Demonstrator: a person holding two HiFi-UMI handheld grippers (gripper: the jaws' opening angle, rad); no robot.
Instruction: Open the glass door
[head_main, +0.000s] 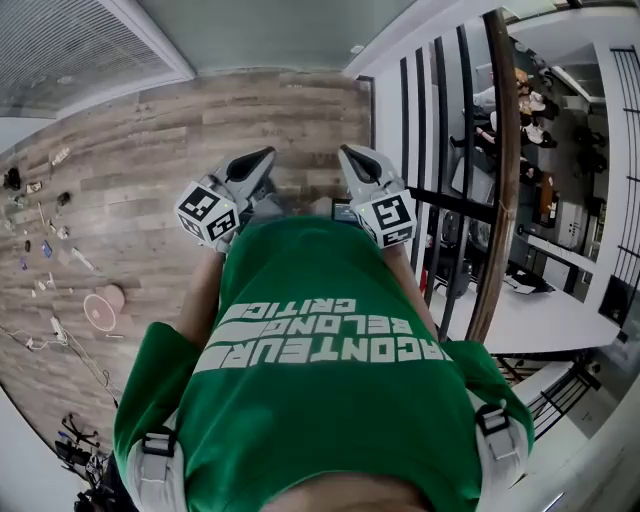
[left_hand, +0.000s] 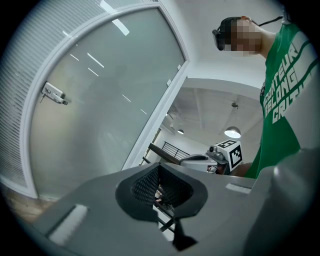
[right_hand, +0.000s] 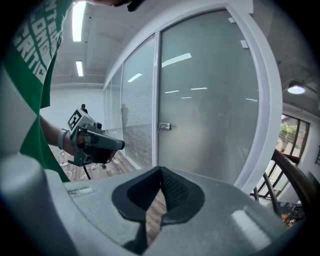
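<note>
The frosted glass door (right_hand: 210, 100) stands shut in its white frame, and its small metal handle (right_hand: 165, 126) sits on the left edge. In the left gripper view the same door (left_hand: 105, 100) fills the left side, with the handle (left_hand: 53, 93) far left. From the head view the door (head_main: 270, 30) lies ahead, beyond the wooden floor. My left gripper (head_main: 258, 160) and right gripper (head_main: 352, 158) are held side by side in front of the person's green shirt, well short of the door. Both are shut with nothing in them, as seen at left gripper (left_hand: 159, 167) and right gripper (right_hand: 161, 172).
A railing with dark bars and a wooden handrail (head_main: 500, 170) runs along the right, with a drop to a lower floor beyond. Small items and a racket (head_main: 100, 308) lie on the floor at the left. A blind-covered glass wall (right_hand: 137, 100) adjoins the door.
</note>
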